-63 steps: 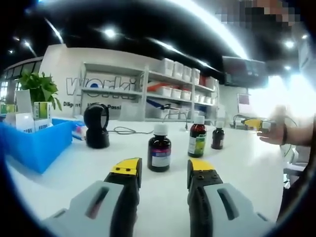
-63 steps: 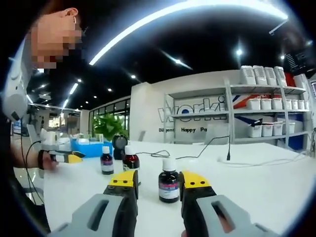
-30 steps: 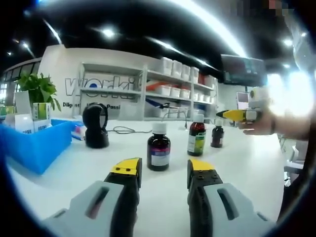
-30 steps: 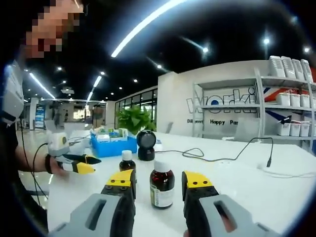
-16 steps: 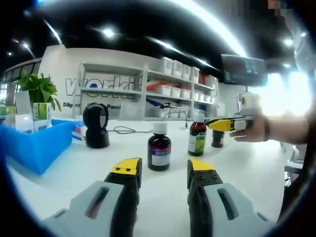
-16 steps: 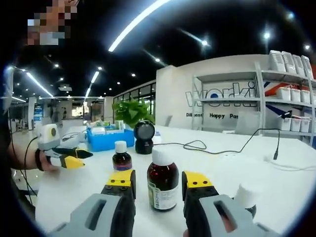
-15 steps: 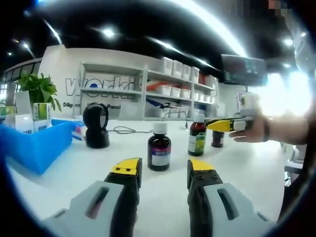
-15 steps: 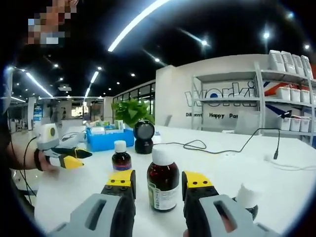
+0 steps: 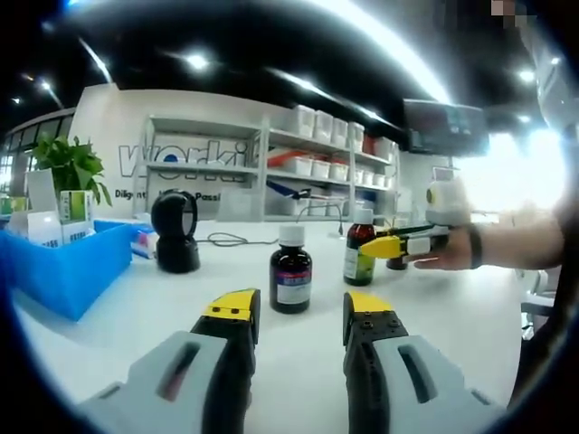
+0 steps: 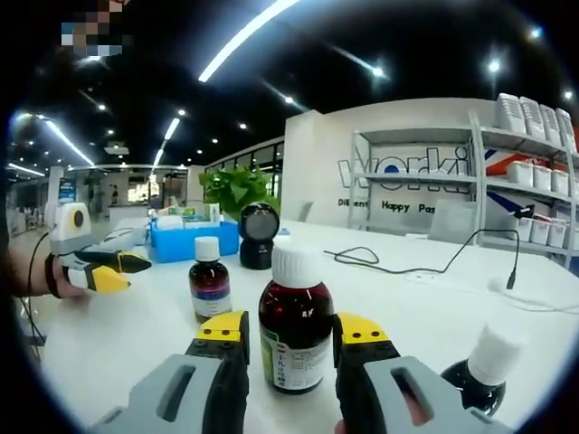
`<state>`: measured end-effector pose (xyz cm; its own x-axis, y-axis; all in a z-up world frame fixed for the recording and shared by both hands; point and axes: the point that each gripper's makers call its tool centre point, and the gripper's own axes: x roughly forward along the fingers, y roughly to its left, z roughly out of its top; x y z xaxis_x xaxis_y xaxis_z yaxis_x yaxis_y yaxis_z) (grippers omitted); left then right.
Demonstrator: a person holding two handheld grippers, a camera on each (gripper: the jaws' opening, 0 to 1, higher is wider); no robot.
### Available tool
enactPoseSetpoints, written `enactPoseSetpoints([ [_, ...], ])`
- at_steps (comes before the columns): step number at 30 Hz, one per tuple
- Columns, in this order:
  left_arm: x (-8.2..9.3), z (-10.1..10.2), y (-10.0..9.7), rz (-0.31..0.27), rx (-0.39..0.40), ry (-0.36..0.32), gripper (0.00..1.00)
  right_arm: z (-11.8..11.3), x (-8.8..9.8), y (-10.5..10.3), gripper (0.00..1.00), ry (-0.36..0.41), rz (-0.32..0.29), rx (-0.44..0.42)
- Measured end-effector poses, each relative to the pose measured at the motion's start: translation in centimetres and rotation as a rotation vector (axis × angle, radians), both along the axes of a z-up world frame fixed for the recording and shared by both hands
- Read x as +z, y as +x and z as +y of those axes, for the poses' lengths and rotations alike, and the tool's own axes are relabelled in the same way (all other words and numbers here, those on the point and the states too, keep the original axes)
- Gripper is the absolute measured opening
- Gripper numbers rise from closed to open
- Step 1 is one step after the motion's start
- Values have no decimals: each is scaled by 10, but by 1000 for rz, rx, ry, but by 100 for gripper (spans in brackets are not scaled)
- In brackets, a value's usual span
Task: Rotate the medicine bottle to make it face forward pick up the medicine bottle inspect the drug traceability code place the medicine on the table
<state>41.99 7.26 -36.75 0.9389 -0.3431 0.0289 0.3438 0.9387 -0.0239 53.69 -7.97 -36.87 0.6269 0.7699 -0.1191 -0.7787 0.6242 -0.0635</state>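
Observation:
Three brown medicine bottles with white caps stand on the white table (image 9: pixel 298 362). The green-label bottle (image 10: pixel 294 333) stands between the yellow tips of my right gripper (image 10: pixel 291 329), which is open, with its jaws on either side of the bottle. In the left gripper view the right gripper (image 9: pixel 387 242) reaches in from the right to the green-label bottle (image 9: pixel 358 246). My left gripper (image 9: pixel 300 312) is open and holds nothing, a short way before the purple-label bottle (image 9: pixel 291 272). The purple-label bottle (image 10: pixel 209 281) stands left of the green one, and a third bottle (image 10: pixel 479 369) stands at the lower right.
A black scanner (image 9: pixel 175 231) stands at the back left, next to a blue bin (image 9: pixel 63 268) with boxes and a plant (image 9: pixel 69 163). A black cable (image 10: pixel 407 267) runs over the table's far side. Shelves (image 9: pixel 317 163) with white bins line the wall. My left gripper (image 10: pixel 122 271) shows far left.
My right gripper has moved forward, so the green-label bottle now stands between its jaws and looms larger. The left gripper has stayed where it was.

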Motion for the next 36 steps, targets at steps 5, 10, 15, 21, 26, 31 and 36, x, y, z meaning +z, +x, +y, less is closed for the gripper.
enactPoseSetpoints([
  [5,0,-1,0,-1,-3,2,28,-1,-1,2,28,14,-1,-19],
  [10,0,-1,0,-1,-5,3,28,0,-1,0,27,19,-7,-46],
  [15,0,-1,0,0,-4,6,28,-1,-1,-1,27,-5,8,-148],
  [21,-1,-1,0,2,-4,6,28,0,-1,-2,27,0,2,-228],
  [26,-1,-1,0,5,-6,6,28,-2,-1,1,28,19,-9,-222],
  [31,-1,-2,0,7,-7,7,28,-3,0,0,28,24,6,-152],
  [36,-1,-2,0,8,-7,8,27,0,-7,1,30,13,12,-86],
])
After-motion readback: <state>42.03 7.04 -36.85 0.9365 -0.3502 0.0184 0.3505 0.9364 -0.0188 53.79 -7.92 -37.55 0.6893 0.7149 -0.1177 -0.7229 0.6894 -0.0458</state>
